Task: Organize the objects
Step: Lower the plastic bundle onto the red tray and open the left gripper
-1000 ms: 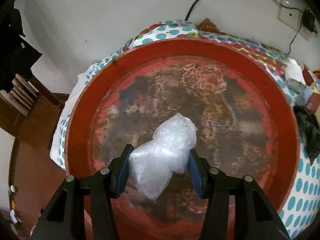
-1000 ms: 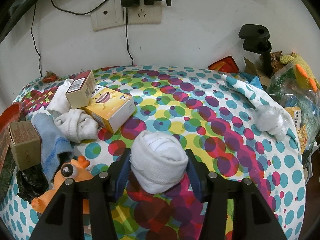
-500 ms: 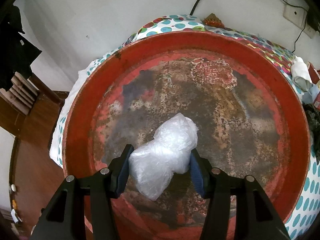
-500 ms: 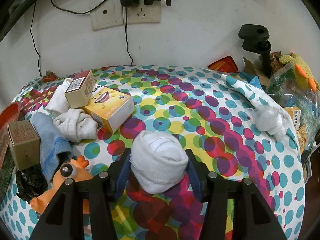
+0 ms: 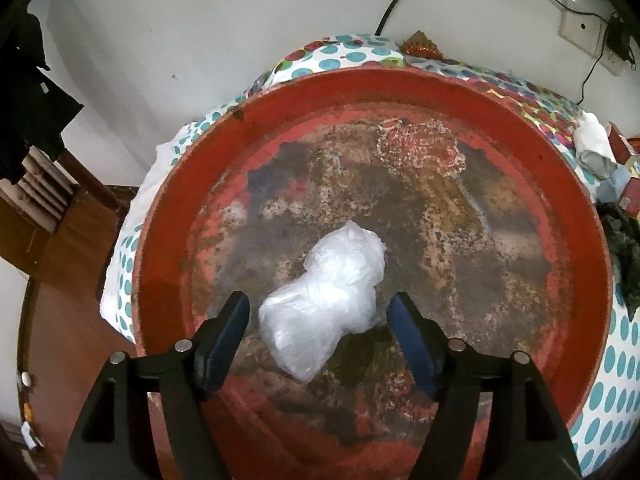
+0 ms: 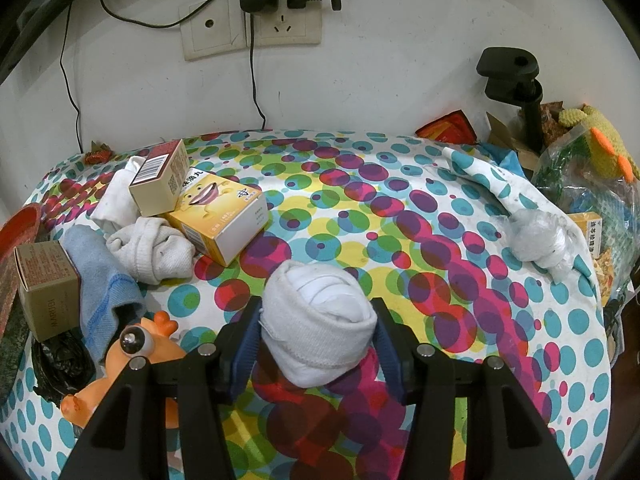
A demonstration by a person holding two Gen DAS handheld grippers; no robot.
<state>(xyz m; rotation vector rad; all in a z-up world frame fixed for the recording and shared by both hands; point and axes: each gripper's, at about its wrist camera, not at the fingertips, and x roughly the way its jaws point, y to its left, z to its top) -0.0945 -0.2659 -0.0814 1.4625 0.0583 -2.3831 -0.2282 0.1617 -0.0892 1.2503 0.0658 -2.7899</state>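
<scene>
On the worn floor of the red basin (image 5: 576,216) a crumpled plastic bag (image 5: 328,300) is being released by the opening left gripper (image 5: 318,328), apparently for sorting, while a rolled white sock (image 6: 318,320) is kept clamped by the right gripper (image 6: 316,334) above the spotted table (image 6: 440,280)

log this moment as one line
left gripper: opening, plastic bag in red tray | right gripper: shut on rolled sock
</scene>
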